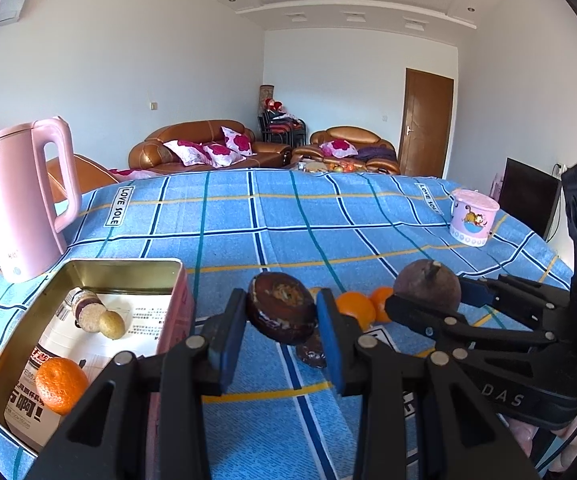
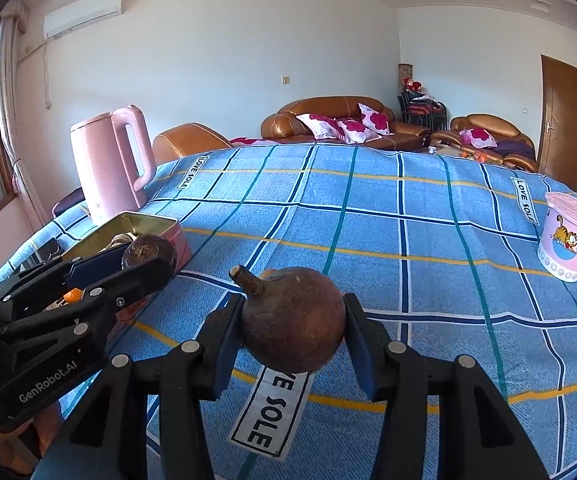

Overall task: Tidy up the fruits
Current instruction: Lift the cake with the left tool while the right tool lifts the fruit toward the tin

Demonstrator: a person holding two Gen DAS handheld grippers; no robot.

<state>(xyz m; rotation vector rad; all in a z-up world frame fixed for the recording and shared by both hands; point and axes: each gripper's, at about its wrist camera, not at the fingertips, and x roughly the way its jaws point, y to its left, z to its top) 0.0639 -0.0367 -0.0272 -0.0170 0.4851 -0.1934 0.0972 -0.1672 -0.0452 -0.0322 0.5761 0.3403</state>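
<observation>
Blue-padded left tongs (image 1: 282,312) are seen in the left wrist view clamped on a flattish dark brown fruit (image 1: 281,307), which is held clear of the checked cloth of the table (image 1: 288,216). Beside them, to the left, an open tin (image 1: 128,270) is placed, with an orange (image 1: 61,385), a small yellowish fruit (image 1: 111,325) and a brown-and-tan item (image 1: 88,310) already laid inside; it is judged to be the collecting box, so the held fruit is probably meant for it. Two more oranges (image 1: 364,306) are left on the cloth, partly covered by the tongs, and a dark lump (image 1: 311,352) below the held fruit cannot be identified. A pink kettle (image 1: 24,200) and a pink cup (image 1: 473,216) are set well apart from the fruit.

From the right wrist view, the right tongs (image 2: 293,330) are shown closed on a round brown fruit with a stem (image 2: 293,320), lifted above the cloth. The tin's contents are largely hidden here behind the left tongs.
</observation>
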